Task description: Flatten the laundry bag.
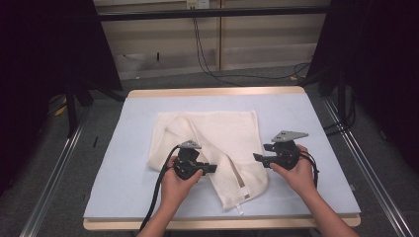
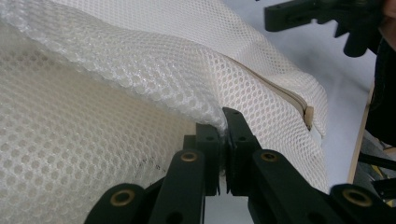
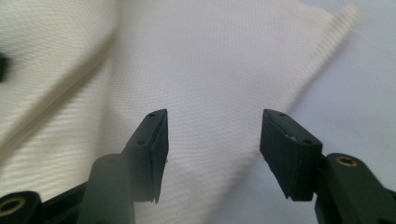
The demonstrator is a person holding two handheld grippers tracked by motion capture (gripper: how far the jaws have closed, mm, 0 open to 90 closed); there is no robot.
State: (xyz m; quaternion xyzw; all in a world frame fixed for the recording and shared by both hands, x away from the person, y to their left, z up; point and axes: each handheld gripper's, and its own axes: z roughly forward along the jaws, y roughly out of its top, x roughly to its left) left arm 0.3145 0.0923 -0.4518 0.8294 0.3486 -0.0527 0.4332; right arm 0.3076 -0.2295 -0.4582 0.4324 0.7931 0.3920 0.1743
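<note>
A wooden table [image 1: 217, 92] carries a pale blue mat [image 1: 123, 163] that covers nearly all of its top, leaving thin strips of wood bare at the far and near edges. On the mat lies a cream mesh laundry bag [image 1: 222, 136] (zipper along one folded edge), rumpled, roughly at the mat's middle and reaching toward its near edge.

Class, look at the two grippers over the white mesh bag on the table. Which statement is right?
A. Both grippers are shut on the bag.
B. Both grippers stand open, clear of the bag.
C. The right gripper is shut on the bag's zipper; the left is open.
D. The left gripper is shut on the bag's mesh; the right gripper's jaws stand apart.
D: in the left gripper view the left gripper pinches a fold of the mesh bag, while the right gripper shows a gap between its jaws.
</note>
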